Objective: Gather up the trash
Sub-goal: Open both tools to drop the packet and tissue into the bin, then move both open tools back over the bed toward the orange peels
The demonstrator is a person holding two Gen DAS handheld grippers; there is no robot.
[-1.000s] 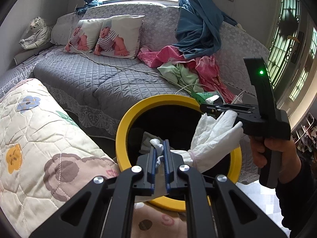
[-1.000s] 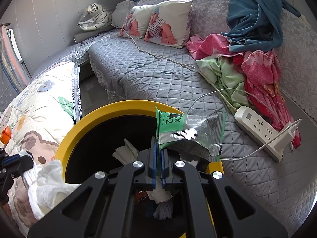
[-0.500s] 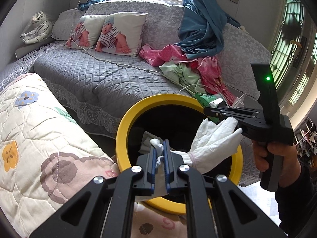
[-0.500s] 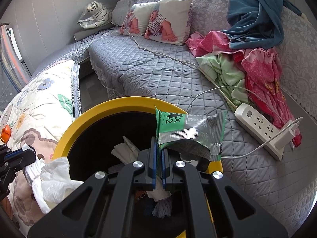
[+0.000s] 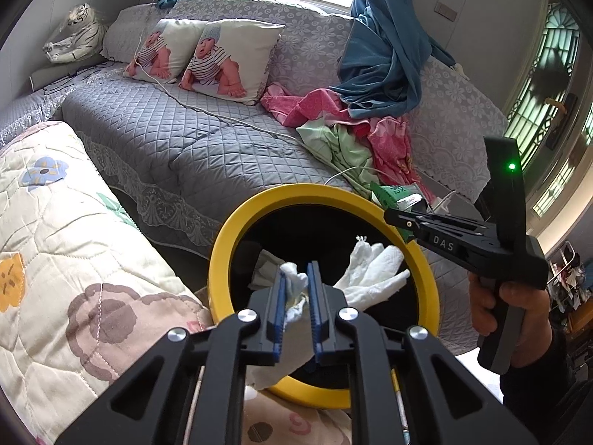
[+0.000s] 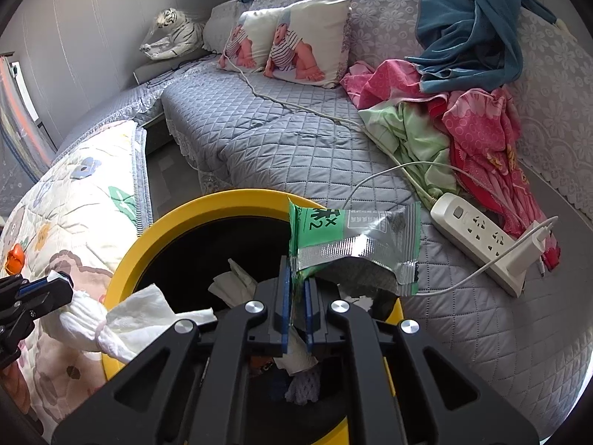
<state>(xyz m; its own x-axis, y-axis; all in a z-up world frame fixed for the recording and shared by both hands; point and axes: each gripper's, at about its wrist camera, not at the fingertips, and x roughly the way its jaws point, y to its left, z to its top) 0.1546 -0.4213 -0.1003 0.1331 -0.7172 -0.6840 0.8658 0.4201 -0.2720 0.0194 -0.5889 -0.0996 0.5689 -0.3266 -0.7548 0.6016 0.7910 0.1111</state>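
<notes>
My left tongs [image 5: 296,270] have just been easing apart, yet the crumpled tissue [image 5: 374,274] is still wedged between the blue ribbed pads, its soft white tail fanned over the black mouth of the round bin [image 5: 222,259], inside the near rim. My right tongs [image 6: 295,267] have just been loosening too: the pads stand visibly parted, the green and silver foil wrapper [image 6: 355,237] upright between them over the bin's far right rim. Only the left view shows my hand [image 5: 507,307] on the right tongs' handle. Only the right view shows the white power strip [image 6: 478,237] on the quilted grey sofa, and paper scraps lying deep in the bin.
</notes>
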